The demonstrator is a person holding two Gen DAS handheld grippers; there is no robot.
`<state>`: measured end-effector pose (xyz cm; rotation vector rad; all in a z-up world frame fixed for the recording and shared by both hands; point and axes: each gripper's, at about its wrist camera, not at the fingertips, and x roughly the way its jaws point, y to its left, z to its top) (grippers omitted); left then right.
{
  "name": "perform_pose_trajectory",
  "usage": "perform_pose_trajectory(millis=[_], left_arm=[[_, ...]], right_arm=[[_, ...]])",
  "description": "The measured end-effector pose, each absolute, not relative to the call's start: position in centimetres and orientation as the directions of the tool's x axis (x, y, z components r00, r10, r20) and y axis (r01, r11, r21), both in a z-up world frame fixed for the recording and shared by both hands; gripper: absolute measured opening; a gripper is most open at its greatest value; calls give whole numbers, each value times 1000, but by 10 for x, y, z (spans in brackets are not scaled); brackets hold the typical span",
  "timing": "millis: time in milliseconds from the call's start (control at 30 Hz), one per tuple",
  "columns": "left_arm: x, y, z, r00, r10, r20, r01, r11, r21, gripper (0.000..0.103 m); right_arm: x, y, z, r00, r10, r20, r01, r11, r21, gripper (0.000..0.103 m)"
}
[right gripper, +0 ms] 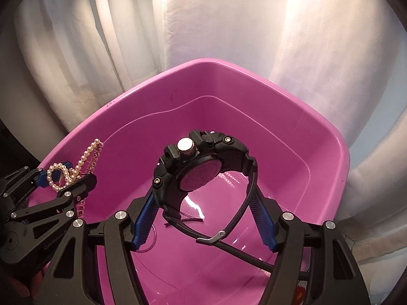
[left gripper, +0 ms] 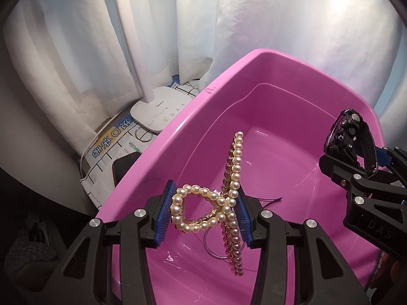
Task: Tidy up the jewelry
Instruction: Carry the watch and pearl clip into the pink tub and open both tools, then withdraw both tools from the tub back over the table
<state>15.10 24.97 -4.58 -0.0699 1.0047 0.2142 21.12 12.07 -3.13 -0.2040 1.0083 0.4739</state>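
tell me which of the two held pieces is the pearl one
The pearl hair claw, clamped in the left gripper over the pink tub. The right gripper holds a black wristwatch instead.

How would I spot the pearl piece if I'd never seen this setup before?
Find the big pink tub in front of the white curtains. Above its near left part, the left gripper pinches a pearl hair claw between blue pads. It is the only pale, beaded item: gold-framed, with a pearl loop and long pearl rows, unlike the chunky black watch in the right gripper.
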Motion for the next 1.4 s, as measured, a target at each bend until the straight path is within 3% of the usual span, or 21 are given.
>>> perform_pose_trajectory(millis=[100, 133, 167, 200, 333, 733, 1100, 1400], left_arm=[[152, 249, -48, 495, 133, -859, -203, 979, 35, 50], [151, 250, -46, 499, 139, -855, -208, 977, 38, 58], [149, 249, -42, 511, 140, -848, -208, 977, 36, 75], [147, 248, -40, 523, 129, -843, -200, 979, 25, 82], [145, 242, -37, 530, 172, -831, -193, 978, 79, 84], [127, 240, -27, 546, 149, -824, -211, 977, 37, 85], [89, 197, -11, 592, 75, -802, -151, 988, -19, 85], [60, 132, -1, 636, -14, -771, -36, 998, -47, 86]], right_arm=[[215, 125, -36, 419, 265, -868, -468, 883, 43, 66], [216, 126, -38, 411, 262, -873, -468, 883, 44, 67], [214, 127, -38, 406, 256, -877, -467, 883, 41, 67], [213, 127, -39, 405, 250, -879, -466, 884, 36, 67], [211, 127, -32, 444, 237, -864, -459, 889, 8, 67], [185, 99, -8, 490, 262, -832, -411, 911, 45, 67], [130, 35, 7, 529, 317, -787, -349, 927, 138, 67], [77, -72, 12, 584, 247, -773, -213, 966, 147, 67]])
